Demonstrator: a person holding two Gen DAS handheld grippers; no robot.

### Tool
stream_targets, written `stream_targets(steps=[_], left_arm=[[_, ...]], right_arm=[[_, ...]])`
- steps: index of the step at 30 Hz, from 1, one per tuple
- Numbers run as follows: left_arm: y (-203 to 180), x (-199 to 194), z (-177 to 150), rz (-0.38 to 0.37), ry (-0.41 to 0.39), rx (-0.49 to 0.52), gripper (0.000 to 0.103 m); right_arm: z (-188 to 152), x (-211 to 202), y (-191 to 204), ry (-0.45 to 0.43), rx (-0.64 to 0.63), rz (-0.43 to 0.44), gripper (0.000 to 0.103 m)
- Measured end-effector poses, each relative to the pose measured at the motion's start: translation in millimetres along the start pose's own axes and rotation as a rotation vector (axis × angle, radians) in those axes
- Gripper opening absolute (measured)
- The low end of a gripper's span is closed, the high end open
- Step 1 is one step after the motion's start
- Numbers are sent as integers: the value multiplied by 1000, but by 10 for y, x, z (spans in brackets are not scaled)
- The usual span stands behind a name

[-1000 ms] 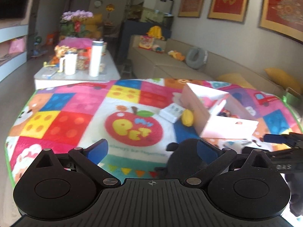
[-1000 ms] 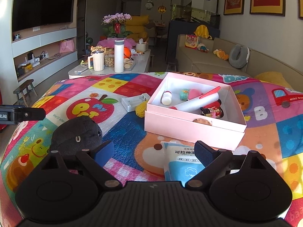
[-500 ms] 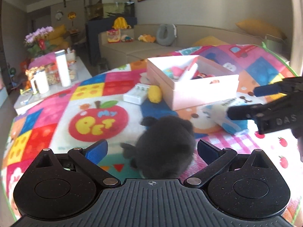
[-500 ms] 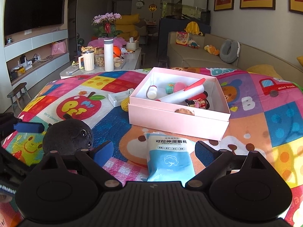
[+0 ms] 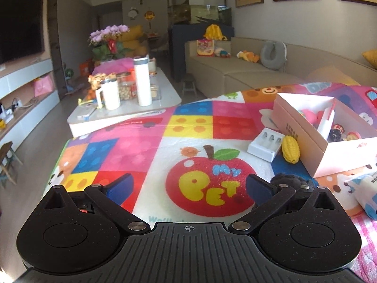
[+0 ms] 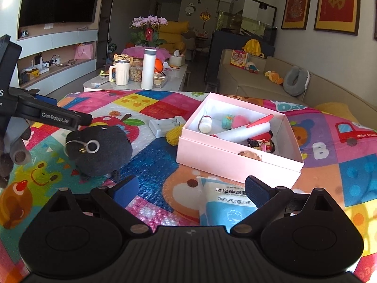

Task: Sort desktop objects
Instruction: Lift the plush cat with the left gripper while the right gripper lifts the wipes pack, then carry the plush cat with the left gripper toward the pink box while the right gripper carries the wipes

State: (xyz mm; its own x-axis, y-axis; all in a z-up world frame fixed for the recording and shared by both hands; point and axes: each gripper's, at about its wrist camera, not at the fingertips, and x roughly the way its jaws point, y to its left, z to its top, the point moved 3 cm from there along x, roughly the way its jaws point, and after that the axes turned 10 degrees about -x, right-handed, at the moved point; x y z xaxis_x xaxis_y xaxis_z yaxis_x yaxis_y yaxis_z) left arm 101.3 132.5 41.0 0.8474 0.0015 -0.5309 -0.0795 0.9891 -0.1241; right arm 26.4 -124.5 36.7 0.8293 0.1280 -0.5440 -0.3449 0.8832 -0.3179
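A black plush toy (image 6: 99, 148) lies on the colourful mat, left of the open pink box (image 6: 235, 162) that holds several small items. My left gripper (image 5: 189, 187) is open with nothing between its fingers. In its view the plush (image 5: 292, 184) sits just outside the right finger. From the right wrist view, the left gripper (image 6: 70, 112) hovers at the plush's upper left. My right gripper (image 6: 190, 189) is open, its jaws opening wider. A blue-white wipe pack (image 6: 226, 205) lies on the mat between them, untouched by the pads.
A white battery charger (image 6: 165, 125) and a yellow corn toy (image 6: 175, 133) lie against the box's left side. A low white table (image 5: 165, 99) with cups and a bottle stands beyond the mat. A beige sofa (image 5: 235, 75) runs along the right wall.
The left gripper swung leftward: the plush was between its fingers half a second ago and now sits outside the right finger. The plush has turned, its ring tag now facing the right camera.
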Motion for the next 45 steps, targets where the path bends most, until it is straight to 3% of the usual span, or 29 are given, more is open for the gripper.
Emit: stream_targets(steps=[6, 8, 12, 14, 17, 21, 25, 26, 27, 31, 37, 45], left_arm=[[179, -264, 69, -101, -74, -134, 103], [99, -376, 50, -175, -74, -107, 103], [-280, -478, -169, -322, 25, 26, 103], [-476, -425, -321, -316, 62, 82, 103], [-695, -264, -477, -233, 89, 141, 103], [-802, -40, -546, -152, 88, 163, 103], [-818, 63, -557, -127, 90, 154, 102], [-818, 75, -556, -125, 90, 150, 96], [-817, 92, -550, -123, 96, 146, 82], [-805, 121, -539, -132, 117, 113, 78], [-815, 67, -552, -156, 125, 122, 75], [-982, -265, -682, -301, 183, 95, 75]], right_arm=[[-193, 140, -205, 79, 44, -47, 99], [-240, 179, -257, 97, 68, -55, 99], [-303, 250, -293, 116, 99, -62, 103], [-336, 292, -299, 132, 113, -61, 103], [-393, 317, -316, 155, 139, -59, 103], [-490, 233, -365, 160, 170, -34, 103], [-621, 162, -368, 183, 177, 19, 103], [-654, 161, -369, 192, 181, 26, 103], [-684, 165, -371, 200, 187, 31, 103], [-782, 169, -414, 201, 255, 53, 103], [-766, 177, -391, 199, 225, 54, 103], [-474, 150, -509, 100, 224, 13, 103]])
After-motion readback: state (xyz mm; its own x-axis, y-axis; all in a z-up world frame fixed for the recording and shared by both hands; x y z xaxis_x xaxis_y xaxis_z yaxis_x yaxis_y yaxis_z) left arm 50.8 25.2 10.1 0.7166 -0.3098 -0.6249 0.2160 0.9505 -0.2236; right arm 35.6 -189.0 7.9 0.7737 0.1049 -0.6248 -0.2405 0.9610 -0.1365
